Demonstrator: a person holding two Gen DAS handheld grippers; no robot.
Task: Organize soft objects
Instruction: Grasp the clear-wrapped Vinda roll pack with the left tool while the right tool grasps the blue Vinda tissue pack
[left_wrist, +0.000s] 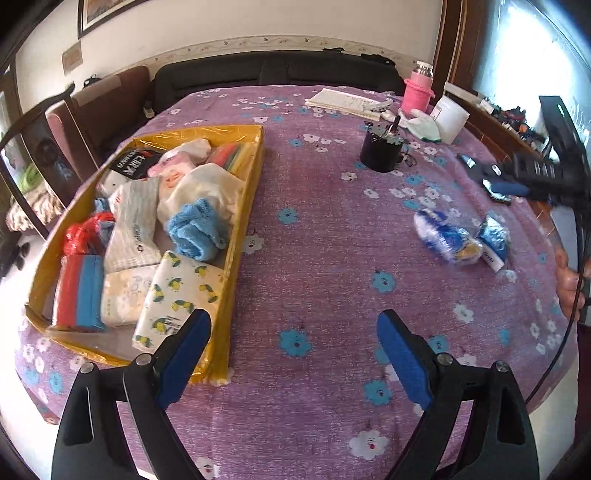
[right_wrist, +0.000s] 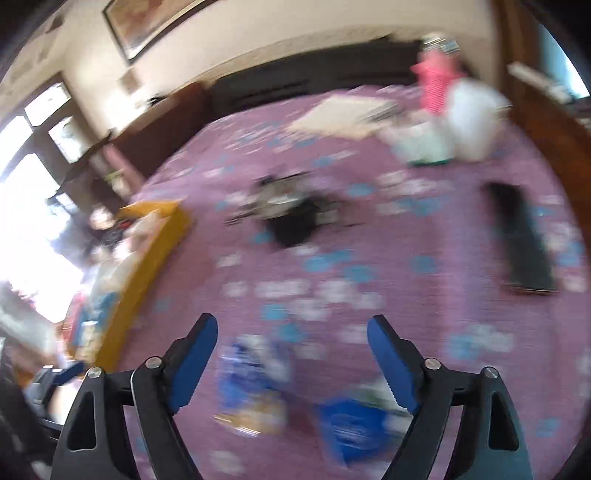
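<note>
Left claw (left_wrist: 293, 345): hovering over the purple flowered surface (left_wrist: 325, 229), blue pads spread wide, nothing between them.
Right claw (right_wrist: 291, 345): spread wide, pinching nothing; its view is blurring.
Blue-and-white packets (left_wrist: 447, 238): two are lying loose on the surface, near each other, well apart from the box; in the right wrist view they are sitting just below the right claw (right_wrist: 255, 384).
Yellow box (left_wrist: 243, 206): sitting at the left, holding tissue packs, a blue knitted bundle (left_wrist: 195, 230) and a red bag (left_wrist: 81, 234).
Black cup (left_wrist: 382, 151): standing mid-surface, beyond the claws.
</note>
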